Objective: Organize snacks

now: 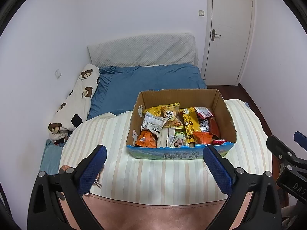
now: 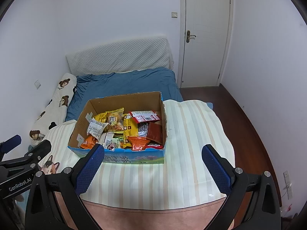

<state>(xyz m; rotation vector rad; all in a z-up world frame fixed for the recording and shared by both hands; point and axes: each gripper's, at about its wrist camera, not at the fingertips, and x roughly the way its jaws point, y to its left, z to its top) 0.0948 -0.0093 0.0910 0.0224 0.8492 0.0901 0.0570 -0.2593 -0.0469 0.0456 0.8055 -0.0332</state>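
Snacks (image 1: 178, 126) fill an open cardboard box (image 1: 224, 107) that sits on a cream striped cloth (image 1: 149, 174) spread over the bed. Most packet printing is too small to read; a grey-white packet (image 1: 152, 123) lies at the left of the pile, a yellow packet (image 1: 189, 123) runs down the middle, and orange packets (image 1: 146, 139) sit at the near edge. The box's blue front panel (image 2: 138, 157) carries large Chinese characters, possibly a milk brand.

In the right wrist view, "GenRobot.AI" is printed on the body of the left hand-held gripper (image 1: 154, 167). The right hand-held gripper (image 2: 153, 166) shows "DAS" on its body in the left wrist view. Both are released, jaws spread wide and holding nothing, hovering short of the box.

Behind the box lie a blue duvet (image 1: 145, 82), a bear-print pillow (image 1: 76, 103) along the left wall and a white quilted cushion (image 1: 142, 49) against the far wall. A closed white door (image 2: 205, 34) stands at the right. Bare cloth lies open to the box's right and in front.
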